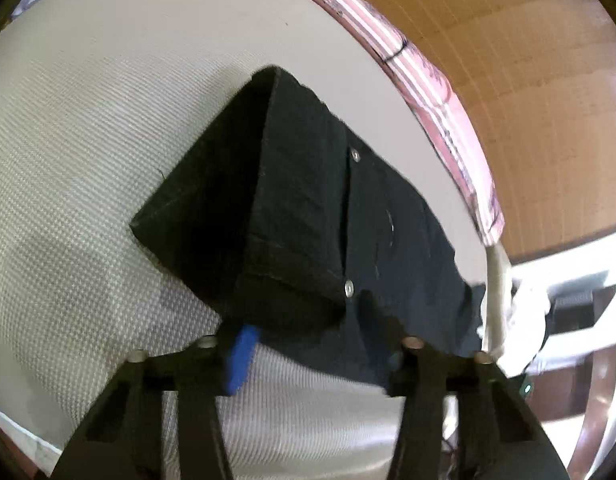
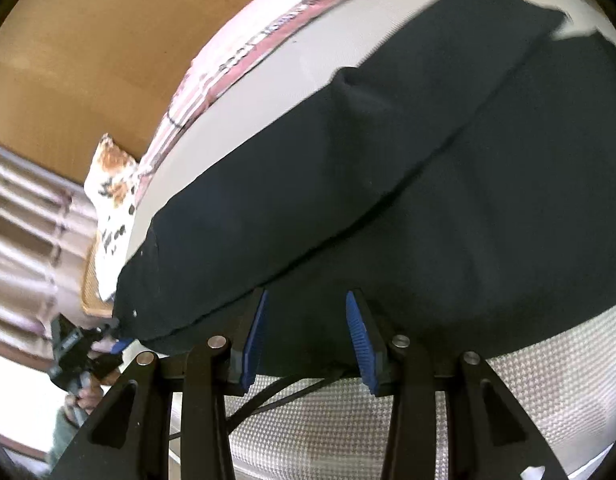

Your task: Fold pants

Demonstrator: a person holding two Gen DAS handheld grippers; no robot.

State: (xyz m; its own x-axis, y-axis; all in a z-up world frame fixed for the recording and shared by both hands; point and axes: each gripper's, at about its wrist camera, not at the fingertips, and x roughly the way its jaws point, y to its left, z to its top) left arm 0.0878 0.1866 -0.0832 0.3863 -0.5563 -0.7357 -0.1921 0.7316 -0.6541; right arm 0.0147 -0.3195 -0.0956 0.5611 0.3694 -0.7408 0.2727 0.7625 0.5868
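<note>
Pants, black, lie on a pale waffle-weave cover in the left wrist view, spread over what looks like a bed. The waistband end faces the camera, one corner folded over so that the cloth forms a peaked flap; two metal studs show along the fly. The left tongs sit at the near edge of the garment. One blue pad is visible, just beside the hem of the flap; the other finger is lost behind the dark cloth, so I cannot tell whether the tongs are clamped on the fabric or released. Along the far edge of the cover runs a pink striped cloth, and beyond it a brown wooden wall.

In the right wrist view the pants fill most of the frame, the legs lying one on the other with a long seam running diagonally. The right tongs stand parted, both blue pads plainly apart, the near edge of the fabric lying between them without being pinched. Below them the waffle cover is bare. At the far left the left tongs appear small, at the corner of the garment, held by a hand. A patterned pillow lies near the pink striped cloth.
</note>
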